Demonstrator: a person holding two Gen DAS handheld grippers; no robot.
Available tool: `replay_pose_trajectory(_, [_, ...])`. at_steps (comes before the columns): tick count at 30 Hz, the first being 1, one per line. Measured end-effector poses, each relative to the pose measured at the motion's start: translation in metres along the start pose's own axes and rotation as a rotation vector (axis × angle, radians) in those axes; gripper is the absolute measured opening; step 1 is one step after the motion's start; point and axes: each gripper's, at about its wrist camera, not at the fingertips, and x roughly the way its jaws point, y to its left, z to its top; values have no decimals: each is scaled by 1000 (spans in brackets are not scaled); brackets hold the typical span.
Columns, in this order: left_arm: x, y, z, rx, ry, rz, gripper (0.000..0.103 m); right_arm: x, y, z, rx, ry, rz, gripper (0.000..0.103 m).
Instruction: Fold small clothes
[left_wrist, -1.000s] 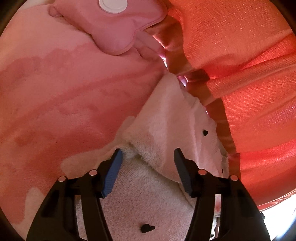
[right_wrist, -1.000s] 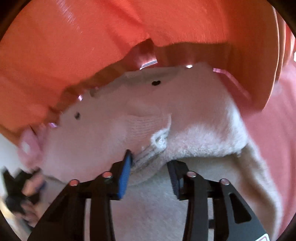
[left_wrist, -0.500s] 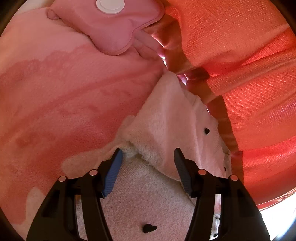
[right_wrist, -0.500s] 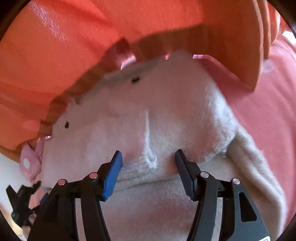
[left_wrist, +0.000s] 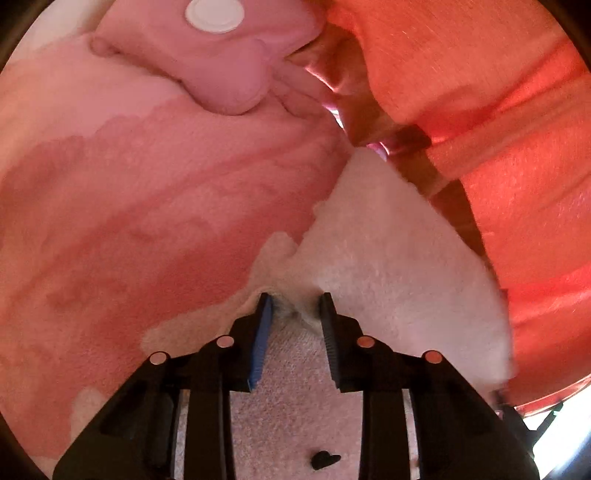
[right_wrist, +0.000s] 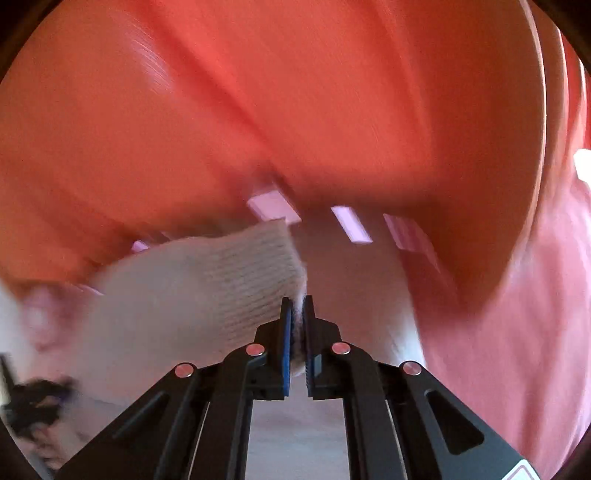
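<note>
A cream fluffy garment with small black hearts lies on a pink blanket. My left gripper is closing its jaws on a fold at the garment's edge. The fabric is bunched between the pads. In the right wrist view my right gripper is shut on the garment's ribbed knit cuff, with cloth pinched between the blue pads. The cuff stands up from the rest of the garment. That view is blurred by motion.
Orange curtain folds hang close along the garment's far side and fill the top of the right wrist view. A pink cushion with a white disc lies at the back of the blanket. A dark blurred shape shows at the lower left.
Both grippers' jaws have come together on the cream garment: the left on a fold at its edge, the right fully on the ribbed cuff. The right gripper has shifted and its picture is now blurred.
</note>
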Motion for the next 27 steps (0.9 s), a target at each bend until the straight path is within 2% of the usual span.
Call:
replay_pose_trajectory(1, [0, -2, -1, 11, -4, 10, 27, -1, -3, 2, 31, -4, 41, 5])
replay_pose_trajectory(3, [0, -4, -1, 25, -9, 22, 27, -33, 11, 16, -9, -110, 114, 5])
replay_pose_trajectory(5, [0, -5, -3, 36, -15, 31, 27, -54, 22, 22, -60, -178, 135, 5])
replay_pose_trajectory(7, [0, -7, -4, 48, -18, 37, 27, -40, 16, 19, -77, -149, 87, 5])
replay_pose_trajectory(9, [-1, -7, -5, 51, -18, 36, 27, 11, -9, 6, -28, 4, -12, 5])
replay_pose_trajectory(10, [-1, -7, -5, 50, -17, 35, 27, 21, -17, 3, -4, 20, -1, 4])
replay_pose_trajectory(12, [1, -9, -4, 49, -15, 34, 27, 6, -13, 14, -13, 6, 3, 4])
replay_pose_trajectory(15, [0, -9, -3, 43, -9, 29, 27, -35, -4, 28, -17, -63, -11, 5])
replay_pose_trajectory(17, [-5, -10, -4, 37, 3, 21, 30, -73, -6, 31, -3, -58, 0, 17])
replay_pose_trajectory(18, [-11, -10, -7, 31, 19, 12, 37, -89, -9, 29, 8, -61, 11, 20])
replay_pose_trajectory(19, [-20, -7, -12, 25, 37, 7, 41, -102, -12, 26, 16, -61, 13, 33])
replay_pose_trajectory(20, [-26, -6, -16, 24, 43, 6, 47, -117, -16, 19, 29, -38, 3, 50])
replay_pose_trajectory(22, [-51, 2, -32, 46, 68, 31, 58, -148, -26, -19, 19, 6, 45, 66])
replay_pose_trajectory(24, [-76, 11, -49, 76, 90, 35, 76, -162, -34, -58, -26, 69, 11, 68])
replay_pose_trajectory(27, [-112, 33, -87, 159, 94, 44, 88, -168, -55, -121, -76, 189, -98, 68])
